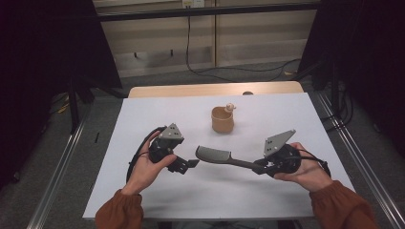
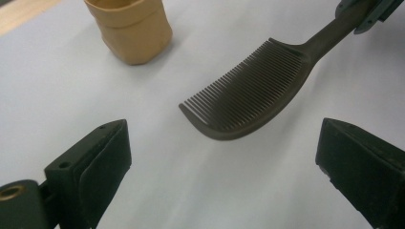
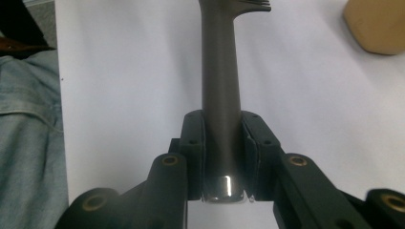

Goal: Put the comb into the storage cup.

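A dark grey comb (image 1: 215,155) hangs above the white table sheet (image 1: 286,114), its toothed head pointing left. My right gripper (image 1: 261,167) is shut on the comb's handle (image 3: 220,90), its pads (image 3: 195,143) pressing both sides. My left gripper (image 1: 191,163) stands open just left of the comb's head (image 2: 248,93), with nothing between its jaws. A tan cup (image 1: 222,119) stands upright farther back on the sheet, also at the top of the left gripper view (image 2: 131,28) and the upper right of the right gripper view (image 3: 377,24).
A small pale object (image 1: 229,108) pokes up at the cup's rim. The bare wooden tabletop (image 1: 191,89) shows beyond the sheet. Black frame bars (image 1: 71,100) flank the table, and cables (image 1: 200,67) lie on the floor behind.
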